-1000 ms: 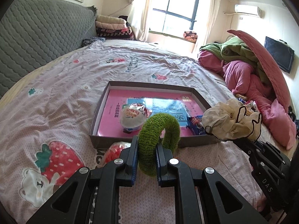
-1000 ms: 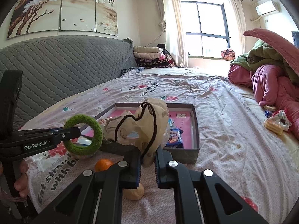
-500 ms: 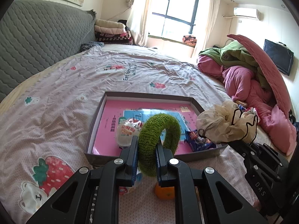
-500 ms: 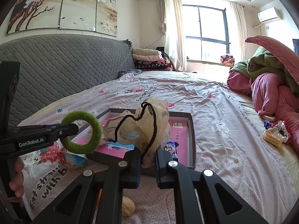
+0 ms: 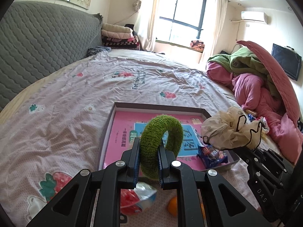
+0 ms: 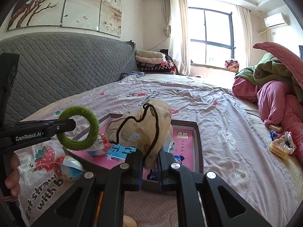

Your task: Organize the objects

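Green fuzzy scrunchie (image 5: 161, 145): thick ring, upright, clamped in left gripper (image 5: 148, 162) above tray's (image 5: 161, 106) near edge. Cream scrunchie (image 6: 144, 130), sheer, black-trimmed, pinched in right gripper (image 6: 150, 166). Blue snack packet (image 5: 212, 156) inside tray on bed (image 5: 66, 113).

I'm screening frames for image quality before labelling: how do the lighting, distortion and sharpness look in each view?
Left wrist view: window blown out, fisheye bends the bed edge, dark vignette corners; the green scrunchie in the left claw stays sharp. Right wrist view: same backlit window glare, curved walls; the cream scrunchie in the right claw is crisp, with no motion blur.
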{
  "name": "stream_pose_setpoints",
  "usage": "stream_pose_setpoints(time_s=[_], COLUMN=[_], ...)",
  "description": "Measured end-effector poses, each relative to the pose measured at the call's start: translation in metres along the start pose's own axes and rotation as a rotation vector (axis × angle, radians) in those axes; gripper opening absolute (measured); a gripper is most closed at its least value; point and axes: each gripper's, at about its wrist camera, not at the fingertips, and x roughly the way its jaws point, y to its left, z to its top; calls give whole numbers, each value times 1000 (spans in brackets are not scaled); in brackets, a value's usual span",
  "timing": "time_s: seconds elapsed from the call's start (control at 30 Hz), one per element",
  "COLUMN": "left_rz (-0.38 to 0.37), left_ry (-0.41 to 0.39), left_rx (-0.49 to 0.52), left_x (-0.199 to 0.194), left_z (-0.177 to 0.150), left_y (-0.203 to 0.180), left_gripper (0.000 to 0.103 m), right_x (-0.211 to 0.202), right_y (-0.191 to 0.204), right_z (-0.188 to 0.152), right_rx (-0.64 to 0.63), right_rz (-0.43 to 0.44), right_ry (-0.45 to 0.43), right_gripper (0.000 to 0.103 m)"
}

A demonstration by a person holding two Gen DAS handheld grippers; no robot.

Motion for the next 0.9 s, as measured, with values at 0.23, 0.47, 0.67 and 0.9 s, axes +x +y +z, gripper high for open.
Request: stream_pose_setpoints(time_s=[0.23, 0.47, 0.67, 0.9], left_rz=[17, 76, 144, 158], left_ry=[-11, -31, -10, 11], left_rx=[-35, -67, -101, -119], left_x=[7, 12, 26, 40], left_z=[8, 16, 19, 18], left_y=[17, 41, 60, 68], left_gripper=[15, 15, 15, 15], right_x=[13, 24, 34, 45], right_y=[7, 12, 21, 24], right_z=[2, 2, -1, -4], right_rx=[-22, -48, -83, -96], right_rz=[6, 5, 0, -13], right_ry=[8, 18, 35, 62], right_gripper=[13, 13, 13, 13])
